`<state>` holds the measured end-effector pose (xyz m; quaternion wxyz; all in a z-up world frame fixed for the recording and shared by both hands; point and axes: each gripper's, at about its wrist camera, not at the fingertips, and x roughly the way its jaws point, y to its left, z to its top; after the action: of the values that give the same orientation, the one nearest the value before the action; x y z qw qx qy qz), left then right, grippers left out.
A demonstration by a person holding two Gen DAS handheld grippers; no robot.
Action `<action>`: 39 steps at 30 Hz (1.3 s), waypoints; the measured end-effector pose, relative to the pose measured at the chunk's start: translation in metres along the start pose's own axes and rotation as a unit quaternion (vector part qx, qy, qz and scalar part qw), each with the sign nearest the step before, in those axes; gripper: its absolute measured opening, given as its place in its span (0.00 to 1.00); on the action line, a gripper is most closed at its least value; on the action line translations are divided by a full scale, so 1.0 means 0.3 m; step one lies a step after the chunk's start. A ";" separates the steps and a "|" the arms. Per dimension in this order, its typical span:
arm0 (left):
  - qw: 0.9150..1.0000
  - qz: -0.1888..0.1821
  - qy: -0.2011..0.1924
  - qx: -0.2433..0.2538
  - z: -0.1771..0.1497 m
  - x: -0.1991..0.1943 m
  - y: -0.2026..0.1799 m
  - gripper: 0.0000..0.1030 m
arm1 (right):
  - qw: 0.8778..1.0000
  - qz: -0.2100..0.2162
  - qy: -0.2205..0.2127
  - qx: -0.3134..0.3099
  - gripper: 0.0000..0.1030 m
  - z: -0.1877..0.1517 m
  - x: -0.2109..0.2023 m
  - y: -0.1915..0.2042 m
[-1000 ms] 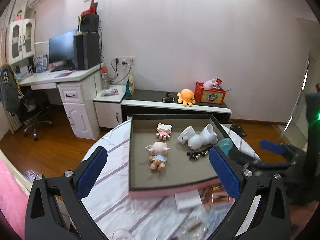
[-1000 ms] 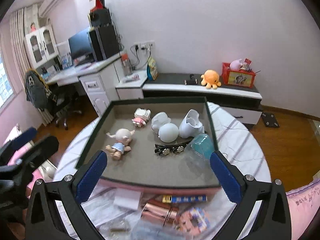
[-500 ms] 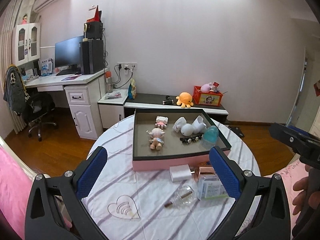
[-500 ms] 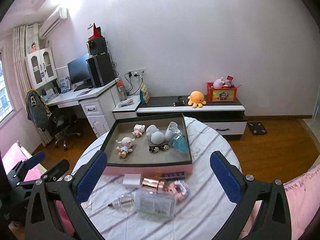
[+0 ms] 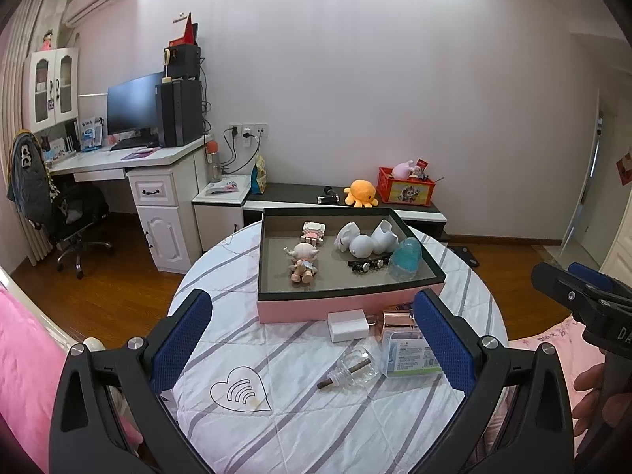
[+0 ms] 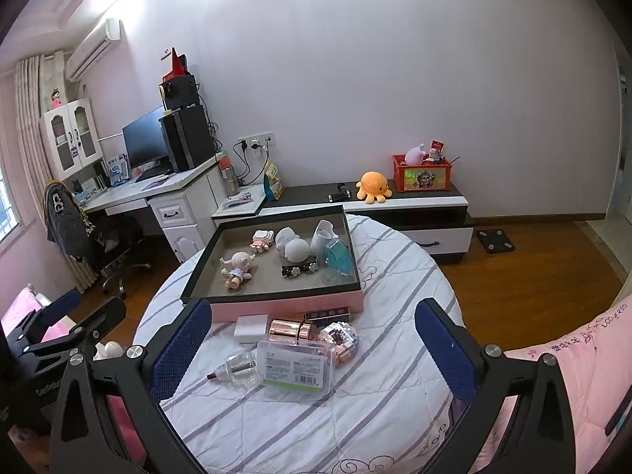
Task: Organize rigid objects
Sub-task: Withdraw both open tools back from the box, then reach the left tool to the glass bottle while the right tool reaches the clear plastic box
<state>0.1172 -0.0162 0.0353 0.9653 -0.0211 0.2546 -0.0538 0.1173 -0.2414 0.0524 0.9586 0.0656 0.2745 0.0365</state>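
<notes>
Between picks: left gripper (image 5: 312, 341) and right gripper (image 6: 312, 349) gaping wide, empty, above round striped table's (image 6: 395, 407) near edge. Next, reaching for clear plastic box (image 6: 296, 367) beside pink tray (image 6: 292, 306).

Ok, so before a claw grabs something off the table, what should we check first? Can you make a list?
1. Left claw open and holding nothing: ok.
2. Right claw open and holding nothing: ok.
3. Pink box with dark rim has bare floor space left: ok.
4. White square charger block lies free in front of the box: ok.
5. Clear plastic case with green label overlaps other items: not ok.
6. Small clear glass bottle is capped: cannot tell.
</notes>
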 end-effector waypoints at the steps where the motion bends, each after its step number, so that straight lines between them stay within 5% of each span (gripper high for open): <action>1: 1.000 -0.001 0.001 0.000 0.000 0.001 0.000 1.00 | 1.000 0.000 0.000 0.000 1.00 0.000 0.001 -0.002; 16: 1.000 0.008 0.025 -0.008 -0.054 0.038 0.017 1.00 | 1.000 -0.012 0.021 0.009 1.00 -0.017 0.047 -0.028; 31: 0.990 -0.012 0.136 0.026 -0.247 0.325 0.001 1.00 | 0.989 -0.005 0.146 0.026 1.00 -0.200 0.334 -0.051; 39: 0.988 -0.030 0.148 0.039 -0.297 0.385 -0.025 1.00 | 0.986 0.004 0.167 0.025 1.00 -0.219 0.396 -0.012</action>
<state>0.1724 -0.0382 -0.0980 0.9150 0.0173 0.3915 -0.0956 0.1831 -0.2256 -0.0652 0.8972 0.0834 0.4314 0.0438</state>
